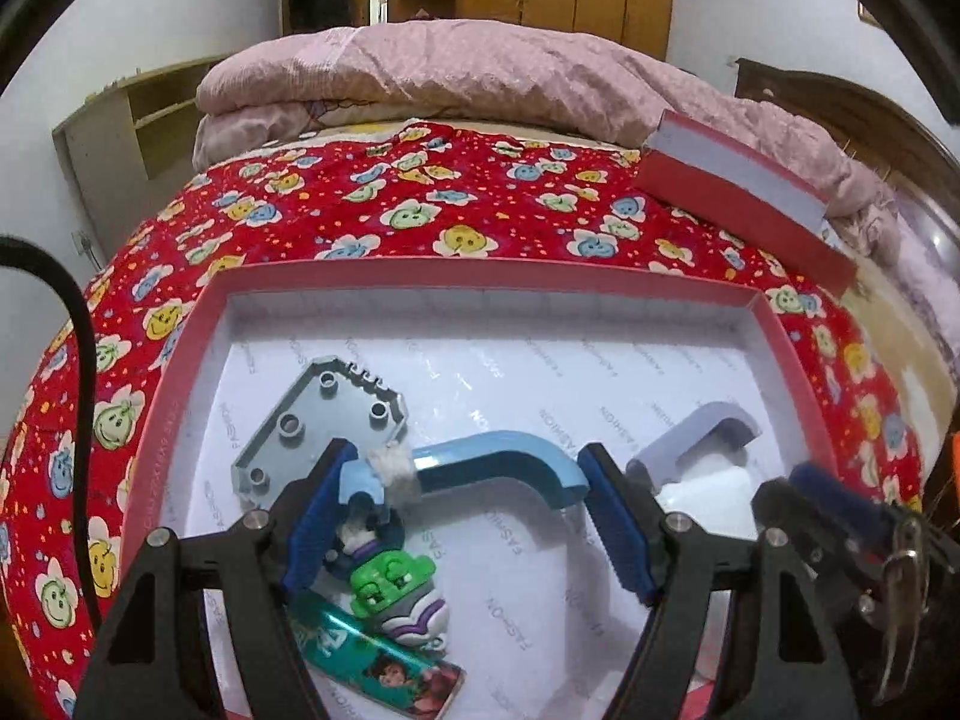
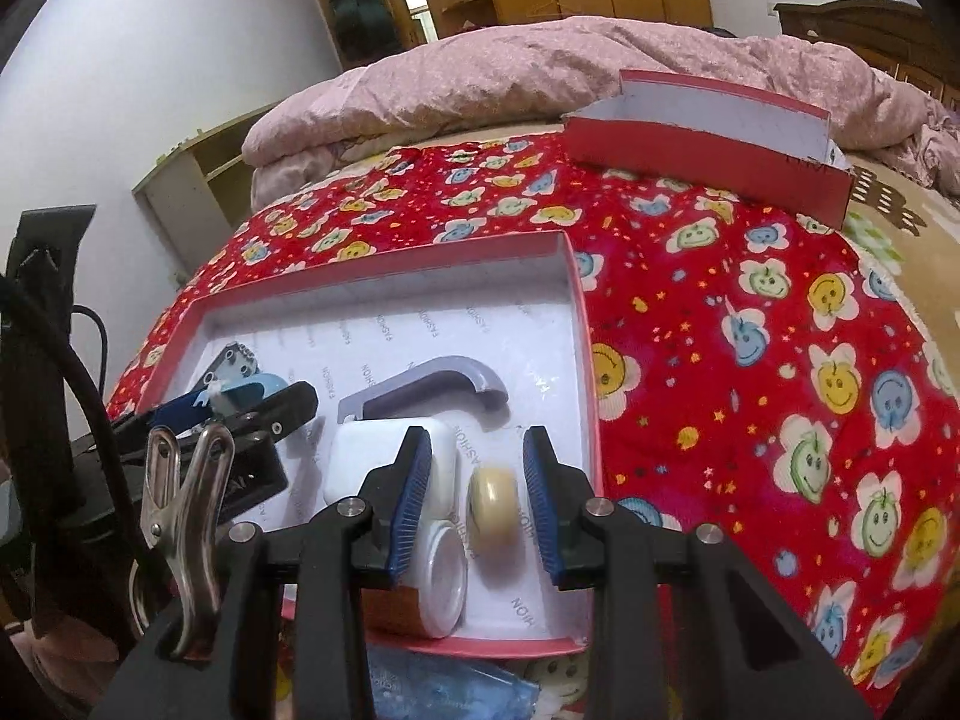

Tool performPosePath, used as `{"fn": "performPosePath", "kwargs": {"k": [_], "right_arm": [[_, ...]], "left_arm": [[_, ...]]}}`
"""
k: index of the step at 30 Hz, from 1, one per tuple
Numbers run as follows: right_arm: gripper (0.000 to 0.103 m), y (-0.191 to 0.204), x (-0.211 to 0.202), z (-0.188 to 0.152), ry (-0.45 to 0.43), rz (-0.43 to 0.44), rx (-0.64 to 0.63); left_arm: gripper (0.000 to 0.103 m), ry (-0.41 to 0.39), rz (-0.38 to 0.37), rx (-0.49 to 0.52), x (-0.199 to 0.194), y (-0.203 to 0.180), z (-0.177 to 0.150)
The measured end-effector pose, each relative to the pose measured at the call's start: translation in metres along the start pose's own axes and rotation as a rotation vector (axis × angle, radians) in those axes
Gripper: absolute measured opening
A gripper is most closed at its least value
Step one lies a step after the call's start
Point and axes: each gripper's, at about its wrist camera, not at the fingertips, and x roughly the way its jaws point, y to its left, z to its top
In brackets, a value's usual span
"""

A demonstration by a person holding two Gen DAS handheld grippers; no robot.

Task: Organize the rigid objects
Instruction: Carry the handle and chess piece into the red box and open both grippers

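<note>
A shallow red box (image 1: pixel 180 372) is seen on the bed's red smiley-flower blanket (image 1: pixel 420 204), its white floor loaded with small things. The left tool (image 1: pixel 462 516) is held over it with its blue pads spread wide, released and pressing on nothing. Between the pads a blue L-shaped piece (image 1: pixel 510 462) is framed, a white band wrapped round one arm. A grey studded plate (image 1: pixel 318 420) lies just beyond the left pad; a green-faced figure (image 1: pixel 390 585) and a teal picture card (image 1: pixel 384 660) lie nearer the camera.

The right tool (image 2: pixel 477 504) is poised over the box's right end, its pads drawn close (though not touching) on either side of a cream wheel (image 2: pixel 495 498); contact cannot be told. A white case (image 2: pixel 366 456), a white round jar (image 2: pixel 447 576) and a lilac bracket (image 2: pixel 432 390) lie alongside. A second red box (image 2: pixel 708 150) is propped against the pink quilt (image 2: pixel 540 66).
</note>
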Motion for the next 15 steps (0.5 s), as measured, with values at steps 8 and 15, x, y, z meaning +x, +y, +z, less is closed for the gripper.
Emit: {"fn": "performPosePath", "kwargs": {"k": [8,15], "right_arm": [[0.036,0.003,-0.003,0.0,0.0,-0.002,-0.028],[0.061,0.011,-0.015,0.001,-0.042,0.019,-0.05]], "left_arm": [[0.08,-0.011,-0.004,0.014,-0.011,0.0,-0.004],[0.084,-0.017,-0.036,0.008,-0.026,0.004,-0.006]]}}
